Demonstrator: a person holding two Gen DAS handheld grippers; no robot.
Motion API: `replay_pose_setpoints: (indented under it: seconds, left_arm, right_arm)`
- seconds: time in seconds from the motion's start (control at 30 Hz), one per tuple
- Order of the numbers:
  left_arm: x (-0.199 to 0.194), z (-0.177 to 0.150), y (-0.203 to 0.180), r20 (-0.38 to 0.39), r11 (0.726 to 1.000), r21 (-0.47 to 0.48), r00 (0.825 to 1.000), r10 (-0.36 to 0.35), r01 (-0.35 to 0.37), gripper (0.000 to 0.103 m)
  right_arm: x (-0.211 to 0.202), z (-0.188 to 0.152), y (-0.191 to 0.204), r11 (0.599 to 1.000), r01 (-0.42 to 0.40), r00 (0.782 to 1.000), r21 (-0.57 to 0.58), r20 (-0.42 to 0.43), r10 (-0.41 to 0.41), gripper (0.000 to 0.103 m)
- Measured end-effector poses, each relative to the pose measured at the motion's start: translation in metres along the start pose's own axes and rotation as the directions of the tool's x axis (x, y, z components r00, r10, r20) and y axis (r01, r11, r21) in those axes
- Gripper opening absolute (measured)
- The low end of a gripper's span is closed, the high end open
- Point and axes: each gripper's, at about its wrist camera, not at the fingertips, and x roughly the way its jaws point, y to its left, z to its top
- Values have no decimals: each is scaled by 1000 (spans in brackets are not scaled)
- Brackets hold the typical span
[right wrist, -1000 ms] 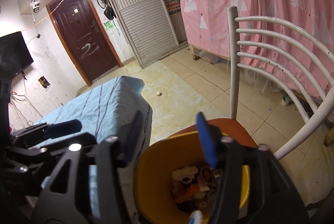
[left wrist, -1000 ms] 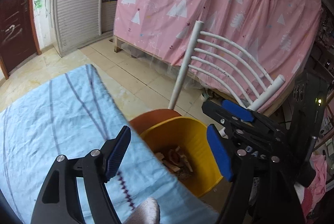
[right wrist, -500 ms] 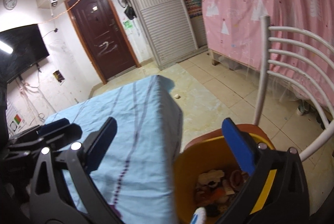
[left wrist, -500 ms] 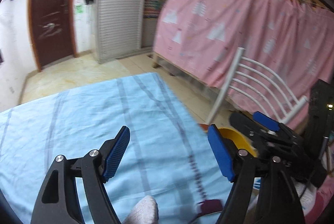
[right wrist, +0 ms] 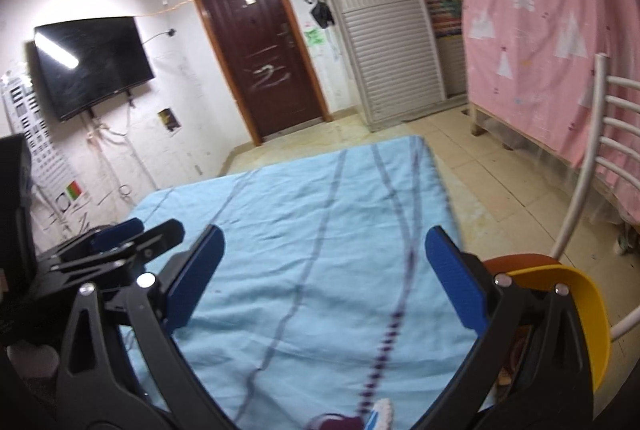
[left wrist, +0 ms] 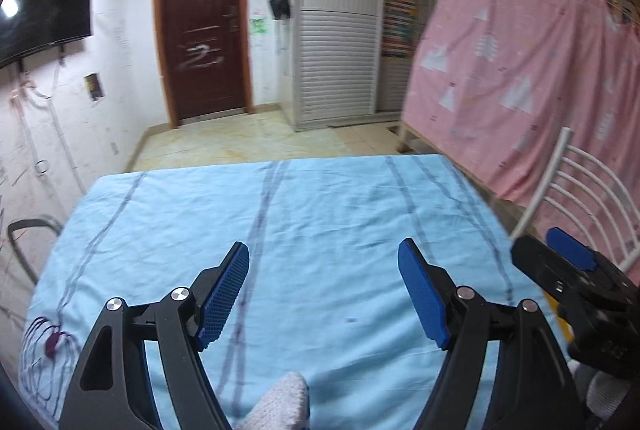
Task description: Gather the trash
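Hovering over the blue-clothed bench (left wrist: 320, 230), you have both tools empty: the left gripper (left wrist: 323, 290) has its jaws spread with nothing between them, and the right gripper (right wrist: 324, 278) has its jaws spread wide, likewise bare. The yellow bin (right wrist: 576, 310) holding the trash sits at the near right, on the chair seat just beside the bench edge. No loose trash shows on the cloth, so you risk closing on the fabric itself and dragging it. Your right tool is close to the bin rim; a careless swing could tip it off the white chair (right wrist: 600, 157).
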Motion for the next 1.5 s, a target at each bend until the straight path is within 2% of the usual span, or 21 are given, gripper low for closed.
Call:
replay_pose_setpoints:
  seconds: [0.13, 0.53, 1.5]
  left_arm:
    - [-4, -1, 18, 13, 998, -31, 999, 50, -50, 68]
    - [-9, -3, 46, 11, 993, -85, 997, 79, -78, 68]
    - [-5, -7, 52, -2, 991, -93, 995, 100, -100, 68]
  right_arm:
    - [4, -1, 18, 999, -34, 999, -30, 5, 34, 97]
    - [13, -2, 41, 995, -59, 998, -82, -16, 58, 97]
    - [18, -3, 54, 992, -54, 998, -112, -27, 52, 97]
